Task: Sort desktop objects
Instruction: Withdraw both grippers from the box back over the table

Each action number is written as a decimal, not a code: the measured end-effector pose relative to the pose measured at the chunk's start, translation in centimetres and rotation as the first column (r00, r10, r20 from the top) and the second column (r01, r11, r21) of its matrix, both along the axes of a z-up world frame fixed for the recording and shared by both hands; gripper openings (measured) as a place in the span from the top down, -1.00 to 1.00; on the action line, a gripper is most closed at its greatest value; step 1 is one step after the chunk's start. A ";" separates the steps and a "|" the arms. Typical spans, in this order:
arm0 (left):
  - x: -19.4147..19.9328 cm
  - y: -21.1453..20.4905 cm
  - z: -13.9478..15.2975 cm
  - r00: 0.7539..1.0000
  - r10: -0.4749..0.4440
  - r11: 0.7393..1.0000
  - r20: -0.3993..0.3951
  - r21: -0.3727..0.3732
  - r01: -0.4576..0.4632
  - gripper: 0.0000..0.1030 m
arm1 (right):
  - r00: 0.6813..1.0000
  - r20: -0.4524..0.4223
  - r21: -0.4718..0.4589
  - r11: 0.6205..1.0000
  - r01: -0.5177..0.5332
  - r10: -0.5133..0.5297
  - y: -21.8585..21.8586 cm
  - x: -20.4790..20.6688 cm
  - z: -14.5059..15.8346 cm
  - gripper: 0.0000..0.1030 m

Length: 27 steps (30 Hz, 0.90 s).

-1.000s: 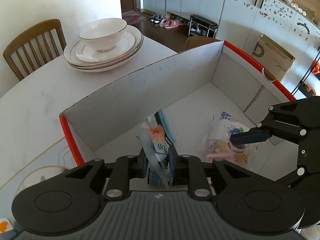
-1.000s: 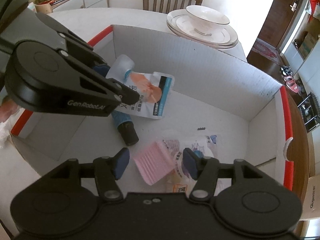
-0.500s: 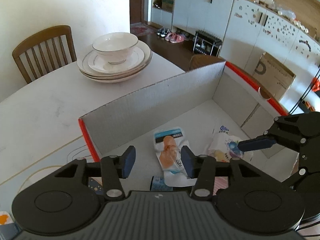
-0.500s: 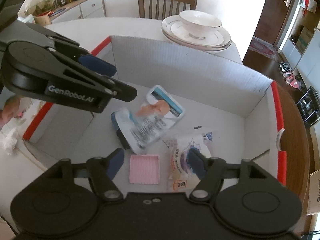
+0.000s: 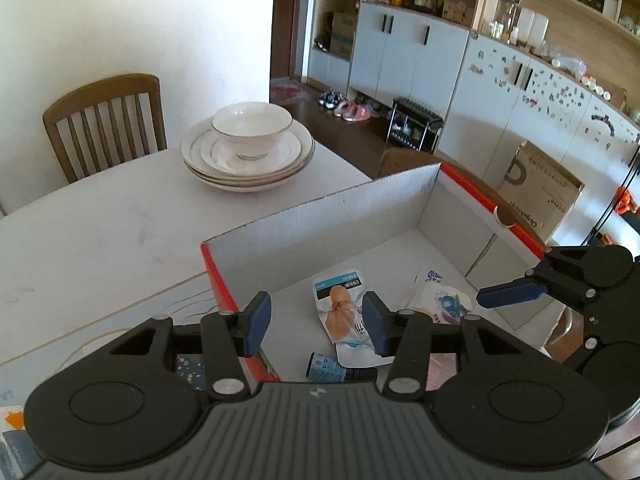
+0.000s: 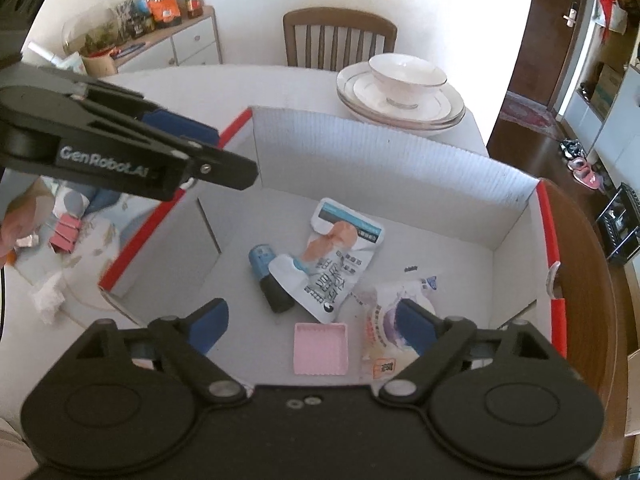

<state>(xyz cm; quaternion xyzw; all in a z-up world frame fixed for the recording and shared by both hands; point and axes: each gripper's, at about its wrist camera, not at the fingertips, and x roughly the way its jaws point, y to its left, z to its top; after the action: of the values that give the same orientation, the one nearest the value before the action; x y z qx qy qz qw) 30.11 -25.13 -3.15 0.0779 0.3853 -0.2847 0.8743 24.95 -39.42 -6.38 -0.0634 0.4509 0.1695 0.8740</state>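
White table (image 5: 100,232), one box (image 6: 400,168) holding two pouches, one bottle, one pink tray, both tongs released.

Beyond the right jaws, the open-topped white corrugated cardboard box with red edging (image 6: 384,152) offers access from above only; its upright walls close every side. On the floor ahead of those jaws lie a white printed pouch (image 6: 340,256), overlapping a blue-and-black tube (image 6: 266,276), a pink ribbed square (image 6: 320,348) and a crinkled clear snack bag (image 6: 384,312). Bare floor remains toward the far wall. Left of the left jaws the white tabletop (image 5: 100,232) lies open up to stacked white gold-rimmed plates and bowl (image 5: 248,148).
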 end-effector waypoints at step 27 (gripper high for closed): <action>-6.7 10.6 2.3 0.995 0.042 0.994 0.095 -0.102 -0.032 -0.65 | 0.989 0.118 0.098 0.992 0.075 -0.087 6.3 -4.2 3.3 -0.99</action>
<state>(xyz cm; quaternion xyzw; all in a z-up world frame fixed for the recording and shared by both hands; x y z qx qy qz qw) 23.42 -14.50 -0.88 0.0403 0.3291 -0.2834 0.8999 20.77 -33.10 -3.04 -0.0145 0.3903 0.1505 0.9082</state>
